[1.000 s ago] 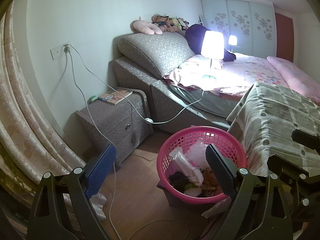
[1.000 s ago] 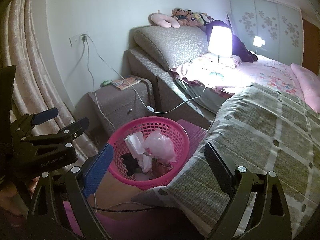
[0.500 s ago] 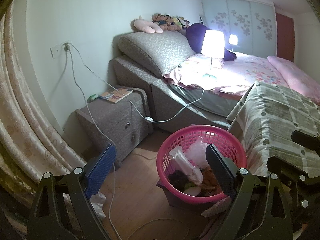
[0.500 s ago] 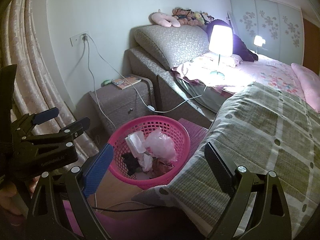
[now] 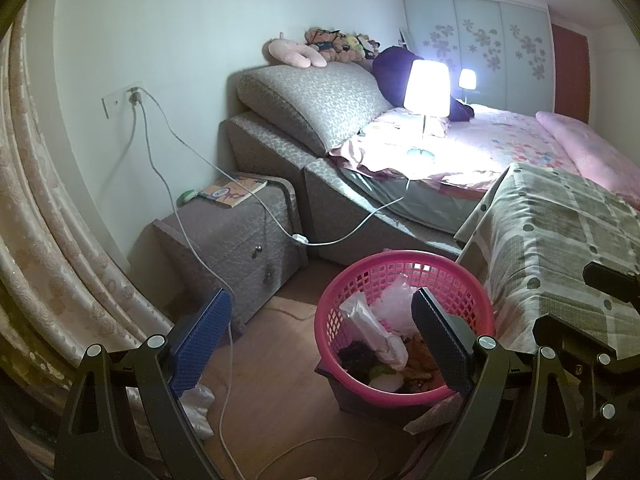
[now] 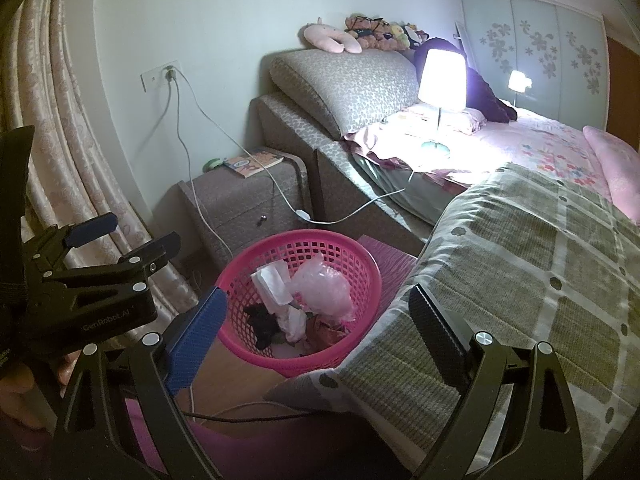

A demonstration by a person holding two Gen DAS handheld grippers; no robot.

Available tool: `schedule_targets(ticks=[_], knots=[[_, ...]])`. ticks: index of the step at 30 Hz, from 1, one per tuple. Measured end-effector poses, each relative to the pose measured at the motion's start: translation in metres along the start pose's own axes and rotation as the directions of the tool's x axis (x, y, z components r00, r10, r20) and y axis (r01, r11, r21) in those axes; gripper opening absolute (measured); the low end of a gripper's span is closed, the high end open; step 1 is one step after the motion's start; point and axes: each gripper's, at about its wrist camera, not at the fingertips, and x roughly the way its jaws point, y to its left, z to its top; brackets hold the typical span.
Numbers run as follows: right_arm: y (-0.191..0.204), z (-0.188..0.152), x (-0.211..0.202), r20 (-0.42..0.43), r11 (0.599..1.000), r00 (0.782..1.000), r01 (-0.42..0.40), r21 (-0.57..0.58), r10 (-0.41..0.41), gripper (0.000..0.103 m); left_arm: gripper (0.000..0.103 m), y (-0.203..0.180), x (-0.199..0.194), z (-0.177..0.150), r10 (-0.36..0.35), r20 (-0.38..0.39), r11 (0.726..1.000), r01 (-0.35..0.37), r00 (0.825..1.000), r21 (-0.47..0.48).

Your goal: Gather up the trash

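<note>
A pink mesh basket (image 5: 400, 257) stands on the wooden floor beside the bed, holding white wrappers (image 5: 372, 328), a clear plastic bag (image 5: 394, 300) and dark scraps. My left gripper (image 5: 320, 340) hovers before it, open, nothing between its blue and black pads. A crumpled white scrap (image 5: 196, 400) lies on the floor by the curtain, just under the blue pad. In the right wrist view the basket (image 6: 300, 237) sits ahead and below my right gripper (image 6: 316, 336), which is open and empty. The left gripper (image 6: 132, 236) shows there at the left, also open.
A grey nightstand (image 5: 240, 240) with a book (image 5: 234, 191) stands left of the basket. White cables (image 5: 224, 280) hang from a wall socket across it to the floor. A plaid quilt (image 6: 520, 280) hangs over the bed edge at right. A lit lamp (image 5: 426, 88) stands on the bed. Curtains (image 5: 48, 260) close the left side.
</note>
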Motion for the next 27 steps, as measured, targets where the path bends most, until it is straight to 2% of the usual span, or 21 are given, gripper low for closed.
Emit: schedule_targets(ticks=[27], knots=[[0.0015,-0.0023,-0.0001,-0.007,1.000,1.000,-0.002,0.002,0.002,0.089,0.088,0.0039,0.0015,-0.0031,-0.012,-0.006,1.000,0.011,1.000,-0.011]])
